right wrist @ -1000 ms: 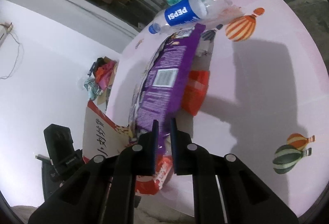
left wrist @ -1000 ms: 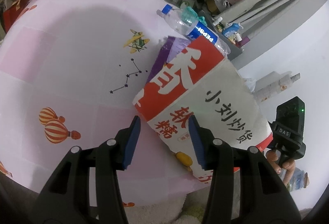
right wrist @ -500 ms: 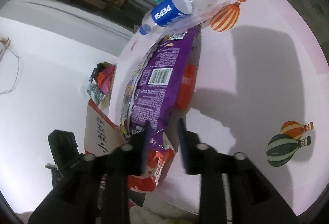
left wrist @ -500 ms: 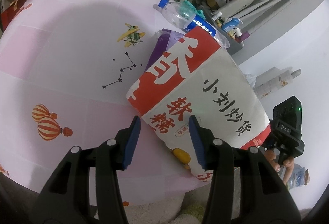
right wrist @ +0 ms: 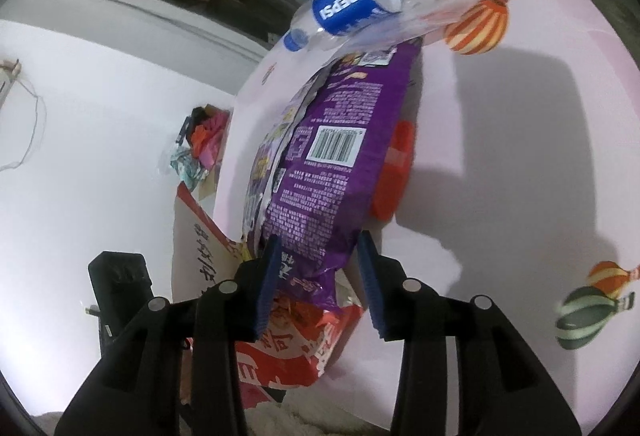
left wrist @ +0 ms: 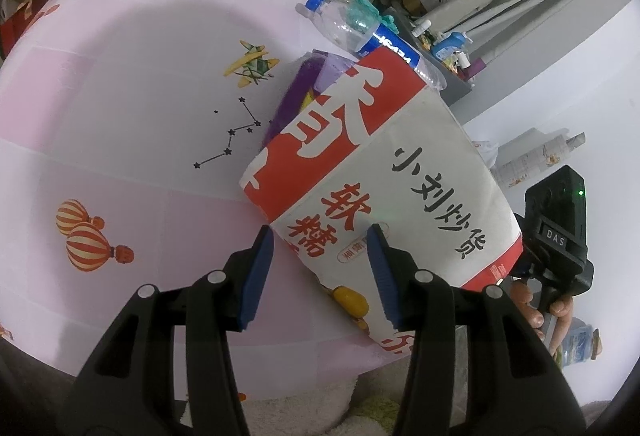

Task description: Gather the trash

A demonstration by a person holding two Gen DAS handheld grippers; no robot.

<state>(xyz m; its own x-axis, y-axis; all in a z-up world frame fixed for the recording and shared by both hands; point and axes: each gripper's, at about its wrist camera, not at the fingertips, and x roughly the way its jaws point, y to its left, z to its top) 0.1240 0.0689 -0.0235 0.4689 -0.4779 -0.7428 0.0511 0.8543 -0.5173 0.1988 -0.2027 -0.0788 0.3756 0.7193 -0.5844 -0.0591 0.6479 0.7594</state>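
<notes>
A big white and red paper bag with Chinese print lies on the pink table; it also shows in the right wrist view. A purple snack wrapper sticks into its mouth, also seen in the left wrist view. A crushed Pepsi bottle lies beyond, also in the left wrist view. My left gripper is open at the bag's near corner. My right gripper is open, its jaws on either side of the wrapper's near end.
An orange-red piece lies under the wrapper's right side. The pink tablecloth has balloon and star prints. The table's near edge runs just below both grippers. Clutter stands beyond the far edge.
My right gripper was shut on the purple wrapper and has opened, letting it go into the bag's mouth. My left gripper has stayed open by the bag.
</notes>
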